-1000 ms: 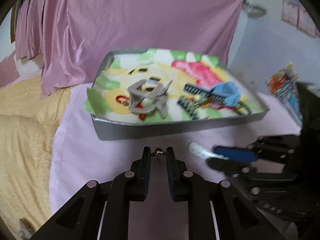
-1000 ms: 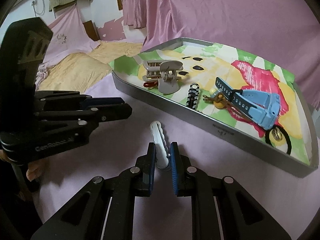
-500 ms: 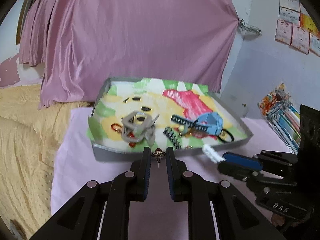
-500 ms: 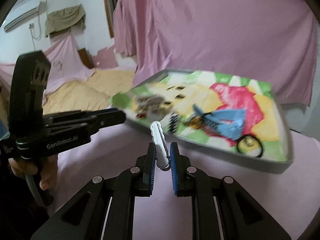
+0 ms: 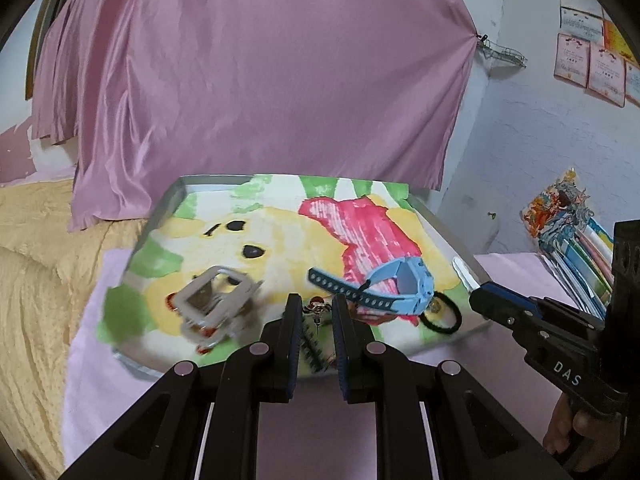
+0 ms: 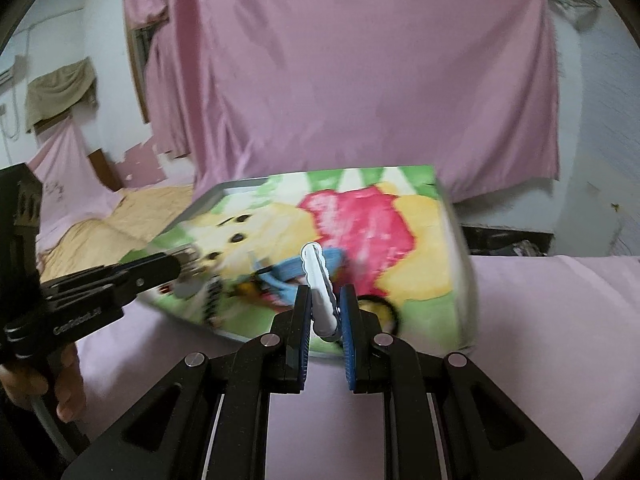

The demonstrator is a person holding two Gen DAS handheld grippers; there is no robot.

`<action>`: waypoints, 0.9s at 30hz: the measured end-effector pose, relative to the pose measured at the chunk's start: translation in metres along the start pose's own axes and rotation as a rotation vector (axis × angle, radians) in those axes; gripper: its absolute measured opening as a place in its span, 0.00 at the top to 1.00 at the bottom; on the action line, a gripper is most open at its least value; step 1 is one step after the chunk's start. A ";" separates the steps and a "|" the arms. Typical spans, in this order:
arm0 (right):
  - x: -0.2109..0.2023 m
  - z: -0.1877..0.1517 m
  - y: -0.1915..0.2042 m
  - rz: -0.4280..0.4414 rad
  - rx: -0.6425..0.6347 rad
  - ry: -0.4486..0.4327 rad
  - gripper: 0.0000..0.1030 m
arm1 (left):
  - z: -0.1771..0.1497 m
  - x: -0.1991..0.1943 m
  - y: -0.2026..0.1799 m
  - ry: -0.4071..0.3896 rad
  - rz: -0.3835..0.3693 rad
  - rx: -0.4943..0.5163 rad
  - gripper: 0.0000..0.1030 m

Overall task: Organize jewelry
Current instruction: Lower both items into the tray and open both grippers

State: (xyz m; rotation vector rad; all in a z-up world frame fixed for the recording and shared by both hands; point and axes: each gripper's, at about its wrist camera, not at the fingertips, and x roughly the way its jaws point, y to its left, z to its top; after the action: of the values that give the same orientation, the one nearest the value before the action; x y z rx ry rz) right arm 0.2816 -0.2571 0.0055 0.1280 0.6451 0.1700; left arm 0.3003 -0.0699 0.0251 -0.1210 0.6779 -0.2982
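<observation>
A grey metal tray [image 5: 160, 216] lined with a bright bear-print cloth holds a grey claw clip [image 5: 212, 304], a blue watch [image 5: 384, 284], a black hair tie [image 5: 440, 314] and a black toothed clip [image 5: 310, 344]. My left gripper [image 5: 316, 314] is shut on a small metallic earring [image 5: 316, 307] and hangs over the tray's near edge. My right gripper [image 6: 325, 312] is shut on a white wavy hair clip [image 6: 318, 280] that sticks out forward above the tray's near right part. In the left wrist view, the right gripper [image 5: 478, 294] and the white clip [image 5: 462, 270] are near the tray's right rim.
The tray rests on a pink cloth [image 5: 400, 440] over the surface. A pink curtain [image 5: 260, 80] hangs behind it. A yellow blanket [image 5: 32, 280] lies to the left and a stack of colourful books [image 5: 576, 236] to the right. A hand [image 6: 64, 388] holds the left gripper's handle.
Both grippers have risen and gone forward, from over the pink cloth in front of the tray to above its near edge. Each still holds its item. The right wrist rolled.
</observation>
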 end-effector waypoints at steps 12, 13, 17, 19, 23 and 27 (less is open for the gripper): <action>0.037 0.003 -0.019 -0.025 0.049 0.056 0.88 | 0.008 0.041 -0.014 0.058 0.041 -0.002 0.86; 0.038 0.002 -0.019 -0.026 0.051 0.060 0.88 | 0.007 0.043 -0.015 0.065 0.045 0.001 0.86; 0.045 0.000 -0.020 -0.034 0.054 0.081 0.88 | 0.004 0.050 -0.013 0.091 0.056 0.004 0.86; 0.049 -0.001 -0.020 -0.034 0.056 0.093 0.87 | 0.003 0.052 -0.012 0.103 0.054 0.005 0.86; 0.054 -0.002 -0.018 -0.038 0.050 0.109 0.87 | 0.002 0.056 -0.012 0.121 0.052 0.011 0.86; 0.058 -0.002 -0.016 -0.044 0.045 0.115 0.87 | 0.002 0.057 -0.012 0.122 0.052 0.011 0.86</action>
State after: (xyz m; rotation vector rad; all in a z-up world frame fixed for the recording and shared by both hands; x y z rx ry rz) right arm 0.3280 -0.2611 -0.0329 0.1481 0.7658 0.1213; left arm 0.3407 -0.0988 -0.0047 -0.0744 0.7992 -0.2607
